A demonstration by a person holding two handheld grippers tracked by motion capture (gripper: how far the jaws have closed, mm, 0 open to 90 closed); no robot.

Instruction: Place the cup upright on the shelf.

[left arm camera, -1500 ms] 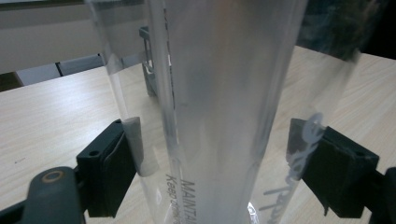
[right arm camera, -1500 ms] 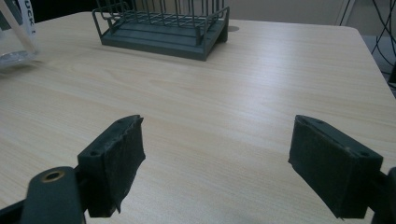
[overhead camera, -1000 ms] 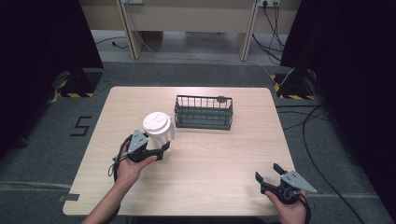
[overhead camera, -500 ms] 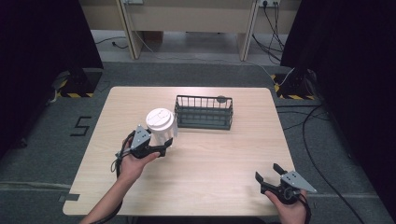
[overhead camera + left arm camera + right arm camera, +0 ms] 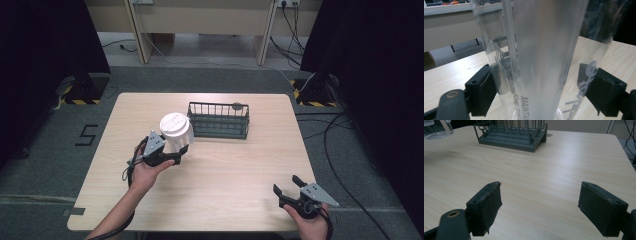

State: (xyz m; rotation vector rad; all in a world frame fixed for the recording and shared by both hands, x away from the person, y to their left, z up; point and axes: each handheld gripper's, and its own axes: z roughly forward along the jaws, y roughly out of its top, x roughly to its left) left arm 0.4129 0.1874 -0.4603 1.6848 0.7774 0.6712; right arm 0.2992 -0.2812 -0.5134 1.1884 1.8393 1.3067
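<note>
**Left hand-held gripper closing on the cup beside the rack**

Left hand-held gripper (image 5: 172,150) is seen at a tall clear cup (image 5: 175,133) with a white lid (image 5: 174,123), which stands between its jaws. In the left gripper view the cup (image 5: 544,57) passes straight up between the two black pads (image 5: 485,87); whether the pads are pressed against the wall or a hair short of it cannot be told, since the clear plastic blurs the edges. The cup is judged to be held or very nearly held, low on its body.

Just beyond the cup and to the right of this hand-held gripper, a dark wire rack (image 5: 219,120) stands on the desk (image 5: 240,170), close to the cup but apart from it.

The step in hand is taken to be a secure grasp and lift of the cup. It would be done well if the pads were closed evenly on both sides, since thin clear plastic is likely to buckle under a hard squeeze and to slip under a light one. The cup should be kept upright, and lifted straight before any move towards the rack, so that the wire rim is not clipped.

The right hand-held gripper (image 5: 289,189) rests well apart, near the desk's front edge, its jaws spread wide with nothing between them.
</note>
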